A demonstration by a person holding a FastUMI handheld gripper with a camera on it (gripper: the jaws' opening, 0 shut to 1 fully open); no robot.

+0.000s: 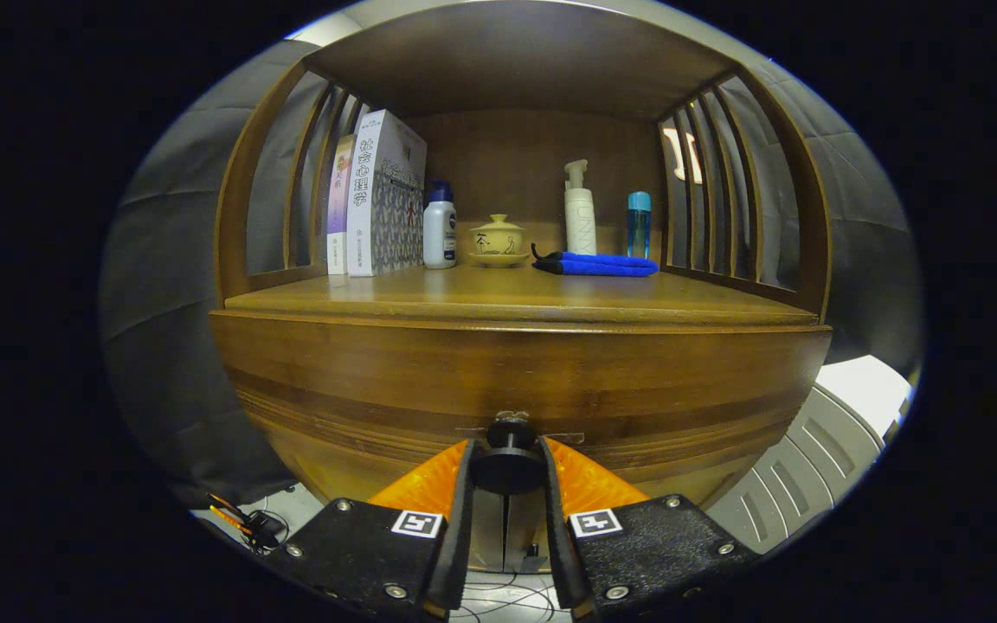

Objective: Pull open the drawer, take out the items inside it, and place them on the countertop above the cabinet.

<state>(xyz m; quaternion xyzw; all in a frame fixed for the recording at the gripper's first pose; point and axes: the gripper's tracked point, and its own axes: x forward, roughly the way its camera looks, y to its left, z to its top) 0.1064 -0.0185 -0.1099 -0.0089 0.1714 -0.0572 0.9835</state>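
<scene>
My gripper [508, 472]: my two fingers close on the round dark drawer knob [508, 468], one pressing each side of it.
Drawer [516, 381]: shut, its wooden front flush with the cabinet, just ahead of my fingers; what is inside is hidden.
Countertop [516, 298]: a bare wooden strip along the front edge, directly above the drawer; that is the open room.
Back row, left to right: two upright books [377, 203], a white bottle with a blue cap [440, 227], a lidded yellow teacup on a saucer [498, 238], a white pump bottle [579, 212], a clear blue bottle [639, 223].
Blue folded cloth [598, 264]: lies flat before the pump bottle.
Edges: slatted wooden sides [723, 190] and a wooden top enclose the countertop.
Writing: the nearer book's spine carries large Chinese characters; the bottle labels are too small to read.
</scene>
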